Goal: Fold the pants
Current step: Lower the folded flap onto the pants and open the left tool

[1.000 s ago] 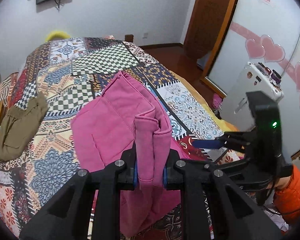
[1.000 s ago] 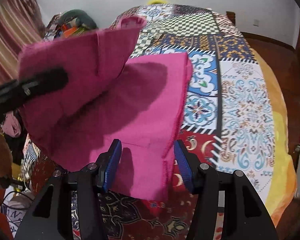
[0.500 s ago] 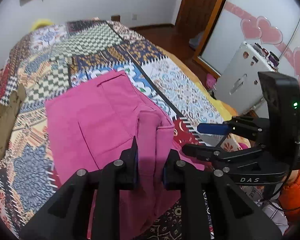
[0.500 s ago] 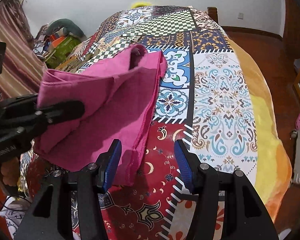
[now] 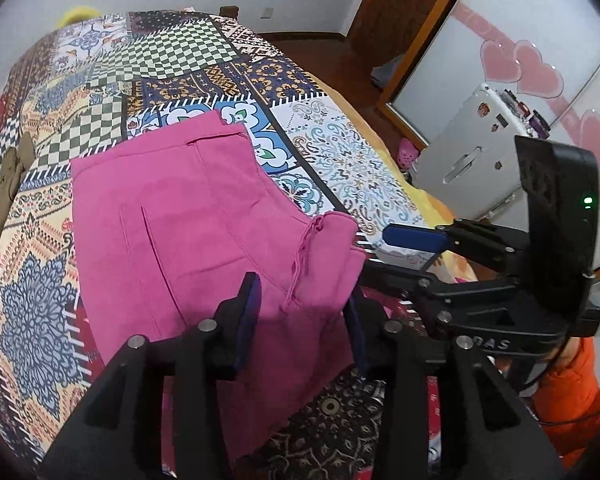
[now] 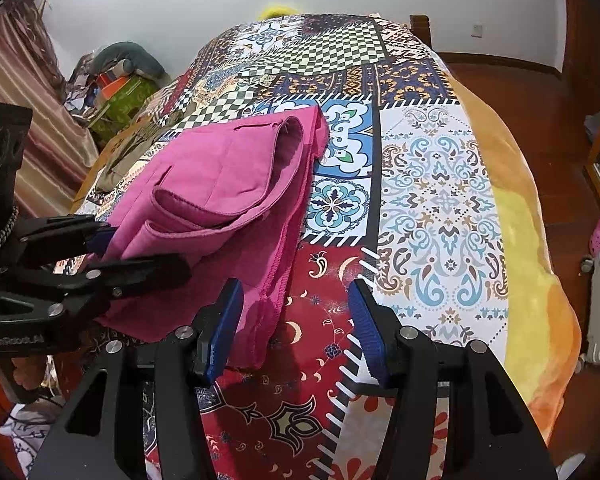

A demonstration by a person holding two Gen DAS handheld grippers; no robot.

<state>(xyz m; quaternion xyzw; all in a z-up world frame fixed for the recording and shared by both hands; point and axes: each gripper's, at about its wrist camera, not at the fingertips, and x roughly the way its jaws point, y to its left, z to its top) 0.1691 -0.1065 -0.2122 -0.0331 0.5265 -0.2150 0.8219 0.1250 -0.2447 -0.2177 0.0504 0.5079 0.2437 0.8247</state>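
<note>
The pink pants (image 5: 188, 220) lie folded on the patchwork bedspread (image 5: 160, 52), with a bunched edge near my left gripper. My left gripper (image 5: 304, 300) is open, its fingers on either side of the bunched fabric, not clamping it. In the right wrist view the pants (image 6: 228, 184) lie in loose layers at left, and the left gripper (image 6: 132, 252) shows beside them. My right gripper (image 6: 294, 312) is open and empty, over the red patch just right of the pants' hem. It also shows in the left wrist view (image 5: 404, 256).
Olive-brown clothing (image 5: 0, 192) lies at the bed's left side. A white appliance (image 5: 472, 160) and a mirrored door with pink hearts (image 5: 540, 64) stand at the right. Clutter (image 6: 116, 84) sits beyond the bed's far left. The bed's orange edge (image 6: 540, 240) drops off at right.
My left gripper has opened and let go of the pink pants, which now rest lower on the bed. My right gripper stayed open.
</note>
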